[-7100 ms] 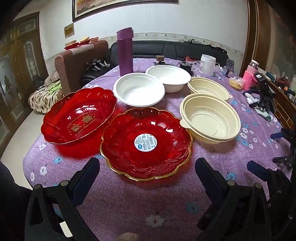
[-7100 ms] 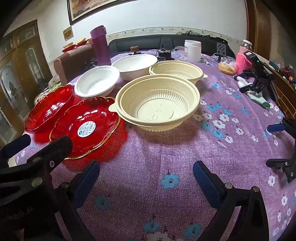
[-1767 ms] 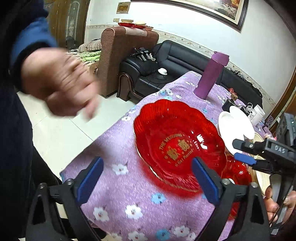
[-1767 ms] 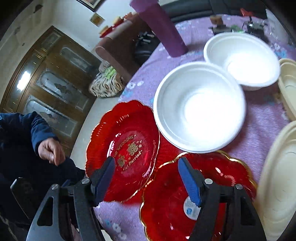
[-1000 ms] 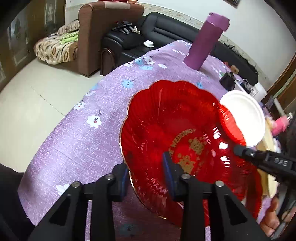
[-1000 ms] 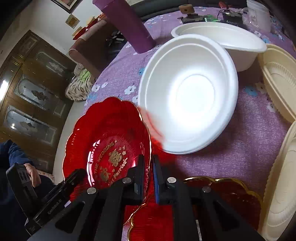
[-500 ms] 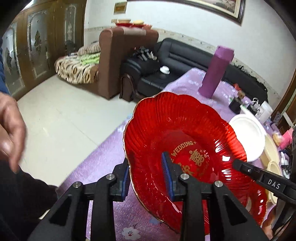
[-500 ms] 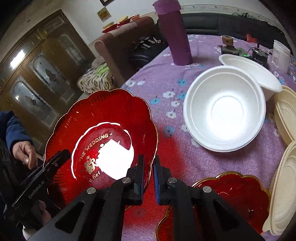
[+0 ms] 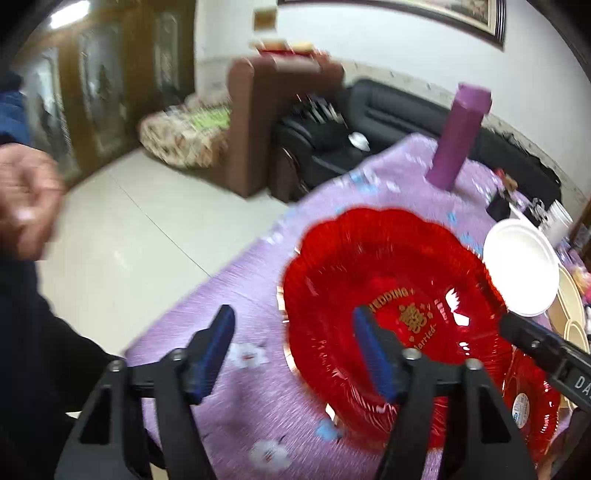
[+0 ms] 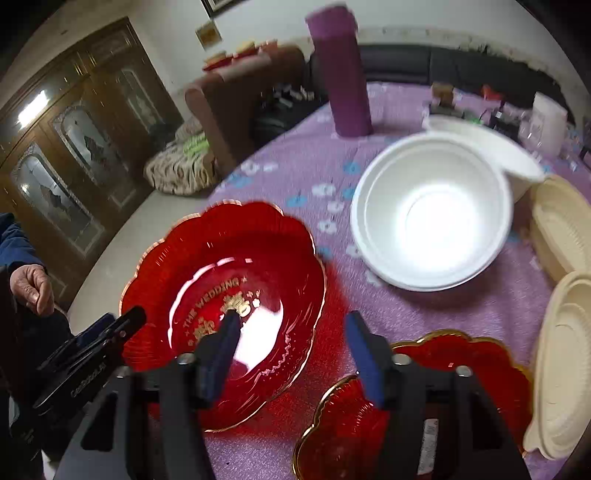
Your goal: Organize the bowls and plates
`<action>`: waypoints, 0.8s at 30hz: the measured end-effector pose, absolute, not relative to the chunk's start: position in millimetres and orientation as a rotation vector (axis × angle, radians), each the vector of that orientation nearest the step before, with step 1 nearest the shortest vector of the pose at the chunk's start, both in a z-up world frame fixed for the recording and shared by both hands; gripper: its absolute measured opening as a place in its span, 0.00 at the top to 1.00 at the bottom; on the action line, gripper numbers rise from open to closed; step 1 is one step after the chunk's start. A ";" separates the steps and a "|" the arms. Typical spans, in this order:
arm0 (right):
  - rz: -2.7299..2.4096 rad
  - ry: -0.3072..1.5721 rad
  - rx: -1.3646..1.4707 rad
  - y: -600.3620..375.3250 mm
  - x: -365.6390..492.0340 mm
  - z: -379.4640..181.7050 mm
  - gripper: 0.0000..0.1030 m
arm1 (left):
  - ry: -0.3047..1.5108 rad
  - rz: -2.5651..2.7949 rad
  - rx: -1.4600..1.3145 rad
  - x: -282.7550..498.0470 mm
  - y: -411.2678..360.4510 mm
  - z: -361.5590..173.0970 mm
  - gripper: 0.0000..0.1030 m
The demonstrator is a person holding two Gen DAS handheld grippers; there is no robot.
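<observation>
The left wrist camera looks past the left gripper (image 9: pixel 295 350), close over the red plate (image 9: pixel 388 295). The right wrist camera looks down past the right gripper (image 10: pixel 291 350). Both show that red plate (image 10: pixel 229 280) and the white bowl (image 9: pixel 521 266).

The wedding plate (image 10: pixel 225 295) lies left of the white bowl (image 10: pixel 432 218), the flask (image 10: pixel 343 74) behind both.

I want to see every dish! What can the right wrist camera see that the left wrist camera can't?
Only the right wrist view shows the second white bowl behind the first, and the right gripper, open. Only the left wrist view shows the open left gripper from behind and the picture frame on the wall. Both show the wedding plate, the white bowl and the purple flask.
</observation>
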State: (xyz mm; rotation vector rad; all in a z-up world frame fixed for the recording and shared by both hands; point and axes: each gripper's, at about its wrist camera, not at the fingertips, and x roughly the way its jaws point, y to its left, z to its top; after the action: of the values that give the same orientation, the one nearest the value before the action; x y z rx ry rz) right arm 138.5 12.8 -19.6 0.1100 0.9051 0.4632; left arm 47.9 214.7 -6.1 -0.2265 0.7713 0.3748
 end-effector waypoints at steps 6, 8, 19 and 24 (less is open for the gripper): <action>0.432 0.762 0.071 -5.2 87.4 8.3 0.27 | 0.586 0.478 -0.160 -7.1 189.5 40.6 0.02; 0.422 0.730 0.060 -11.2 71.6 11.4 0.25 | 0.536 0.463 -0.170 -24.3 182.2 54.4 0.00; 0.400 0.659 0.007 -29.8 7.0 16.1 0.22 | 0.589 0.379 -0.253 -46.3 163.4 61.6 0.00; 0.369 0.622 -0.035 -29.0 -6.2 20.3 0.19 | 0.585 0.394 -0.179 -54.3 148.5 62.4 0.00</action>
State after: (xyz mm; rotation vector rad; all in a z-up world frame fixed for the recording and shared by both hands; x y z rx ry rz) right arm -6.2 -29.0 20.3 -0.0353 0.6218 0.3690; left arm -54.3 148.5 62.4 -0.1788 0.5851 0.3939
